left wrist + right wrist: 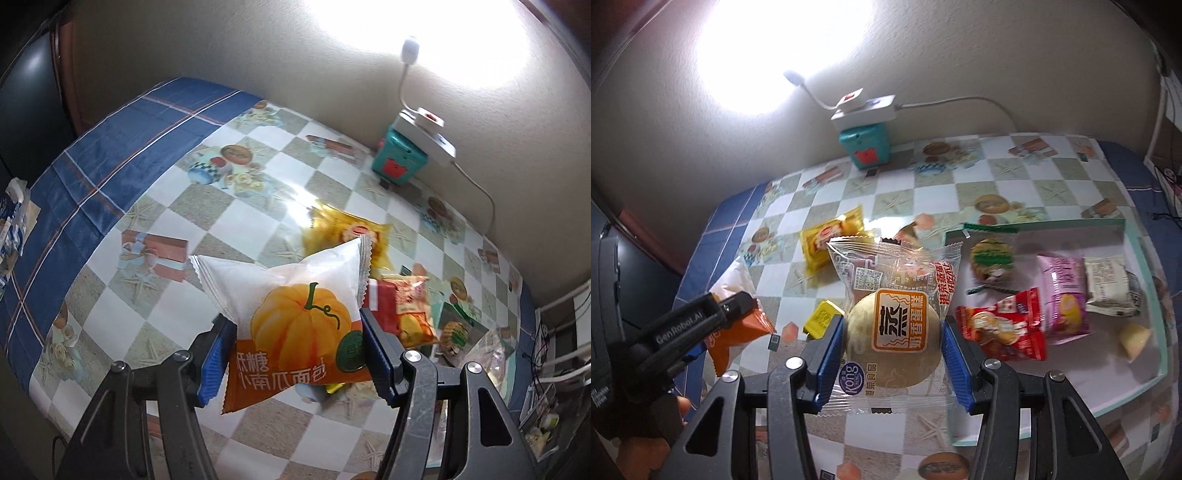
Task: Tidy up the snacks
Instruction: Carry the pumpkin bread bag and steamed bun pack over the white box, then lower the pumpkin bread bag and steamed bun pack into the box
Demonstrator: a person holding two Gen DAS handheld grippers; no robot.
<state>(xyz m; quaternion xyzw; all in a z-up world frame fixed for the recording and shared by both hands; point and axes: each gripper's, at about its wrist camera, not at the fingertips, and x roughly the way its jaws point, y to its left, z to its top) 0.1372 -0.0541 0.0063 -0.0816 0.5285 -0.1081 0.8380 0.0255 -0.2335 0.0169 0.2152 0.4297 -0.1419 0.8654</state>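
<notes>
In the clear tray [1145, 295], five snacks; fingers clamped on pumpkin bread [295, 314], steamed cake [894, 325].

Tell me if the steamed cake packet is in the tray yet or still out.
Out. The steamed cake packet is clamped in the right gripper, lifted above the tablecloth, left of the clear tray.

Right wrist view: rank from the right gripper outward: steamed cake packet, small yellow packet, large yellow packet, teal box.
1. Steamed cake packet: clamped in the right gripper.
2. Small yellow packet: on the table just beside the left finger.
3. Large yellow packet: further back, left of centre.
4. Teal box: against the wall.
</notes>
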